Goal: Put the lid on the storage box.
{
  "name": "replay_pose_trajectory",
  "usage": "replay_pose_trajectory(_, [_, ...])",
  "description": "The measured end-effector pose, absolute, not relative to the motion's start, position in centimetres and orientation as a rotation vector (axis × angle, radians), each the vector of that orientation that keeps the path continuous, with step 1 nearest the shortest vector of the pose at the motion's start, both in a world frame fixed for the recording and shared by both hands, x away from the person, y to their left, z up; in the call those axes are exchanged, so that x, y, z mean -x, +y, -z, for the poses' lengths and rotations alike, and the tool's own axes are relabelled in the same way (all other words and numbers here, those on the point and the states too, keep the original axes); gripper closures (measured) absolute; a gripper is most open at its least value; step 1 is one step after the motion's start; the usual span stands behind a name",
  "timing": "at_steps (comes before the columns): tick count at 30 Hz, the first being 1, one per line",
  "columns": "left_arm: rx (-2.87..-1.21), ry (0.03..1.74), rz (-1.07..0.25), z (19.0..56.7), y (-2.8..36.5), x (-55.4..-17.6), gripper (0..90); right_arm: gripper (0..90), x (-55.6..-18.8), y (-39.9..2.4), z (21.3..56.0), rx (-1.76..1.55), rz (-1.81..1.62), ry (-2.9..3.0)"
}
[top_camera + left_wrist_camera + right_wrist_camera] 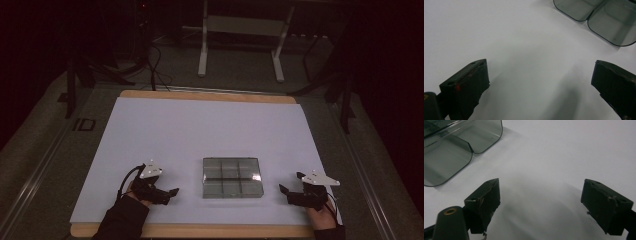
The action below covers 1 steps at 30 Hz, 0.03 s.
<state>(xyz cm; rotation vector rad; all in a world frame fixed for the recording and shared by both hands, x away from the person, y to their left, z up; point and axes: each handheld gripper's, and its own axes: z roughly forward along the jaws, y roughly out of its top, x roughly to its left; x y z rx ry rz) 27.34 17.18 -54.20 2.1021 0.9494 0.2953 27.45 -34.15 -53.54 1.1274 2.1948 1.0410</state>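
Unlabelled clear divided box between left gripper and right gripper

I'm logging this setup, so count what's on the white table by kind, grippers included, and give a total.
Clear compartment box: 1
Grippers, left gripper and right gripper, both open: 2
Total: 3

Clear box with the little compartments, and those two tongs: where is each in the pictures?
clear box (pixel 231 178), high view, middle divider.
left tongs (pixel 171 192), high view, between the tips.
right tongs (pixel 291 182), high view, between the tips.
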Motion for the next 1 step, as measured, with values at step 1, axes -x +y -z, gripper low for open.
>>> replay_pose_trajectory(1, [-2.103,0.949,-0.299,54.21,17.13,-27.32,2.7,15.6,-27.48,-34.13,53.55,-1.125,-1.038,2.197])
